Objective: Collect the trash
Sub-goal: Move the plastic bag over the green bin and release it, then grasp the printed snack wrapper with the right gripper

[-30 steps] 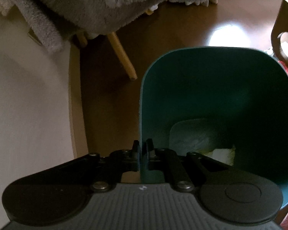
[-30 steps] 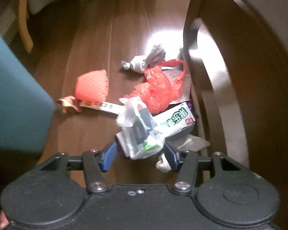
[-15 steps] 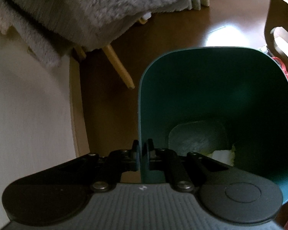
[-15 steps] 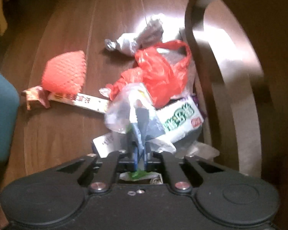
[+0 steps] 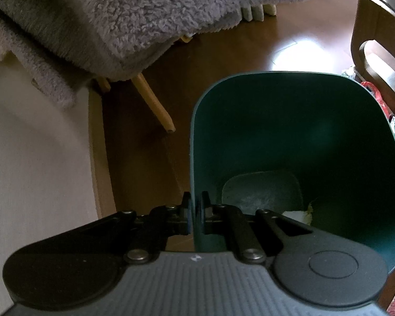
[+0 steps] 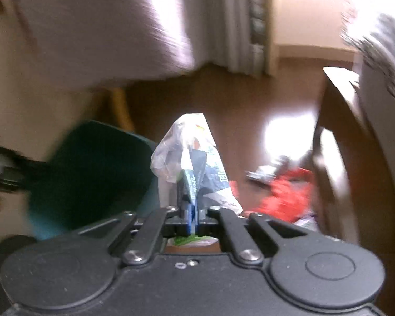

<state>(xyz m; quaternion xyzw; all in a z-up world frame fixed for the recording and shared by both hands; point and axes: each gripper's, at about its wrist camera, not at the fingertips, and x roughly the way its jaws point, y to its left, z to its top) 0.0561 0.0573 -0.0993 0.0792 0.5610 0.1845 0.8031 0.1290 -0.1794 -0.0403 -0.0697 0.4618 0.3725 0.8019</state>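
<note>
Teal plastic bin [image 5: 289,137], one only, smooth walls w/ rounded corners; left gripper [image 5: 196,210] has its fingers clamped on the bin's near rim, one inside and one outside. At the bin's bottom: 1 pale crumpled scrap [image 5: 297,214] w/ a yellowish edge. Beside the bin on the left, 1 grey fleece blanket [image 5: 134,18], nubbly, draped over a seat w/ a slanted wooden leg [image 5: 152,105].

Right gripper [image 6: 193,214] has just pinched its fingers closed on 1 crinkled clear plastic bag [image 6: 192,158] w/ a dark blue and green printed wrapper inside; the bag stands up from the fingers, off the floor, just right of the bin in the right wrist view. Wood floor [image 6: 237,110], glossy brown. On it, right of the bag, a blurred heap: 1 red plastic bag [image 6: 287,197] and 1 grey-white twisted wrapper [image 6: 271,168]; more bits there too smeared to count. Curved dark wooden chair frame [image 6: 334,158] at far right.
</note>
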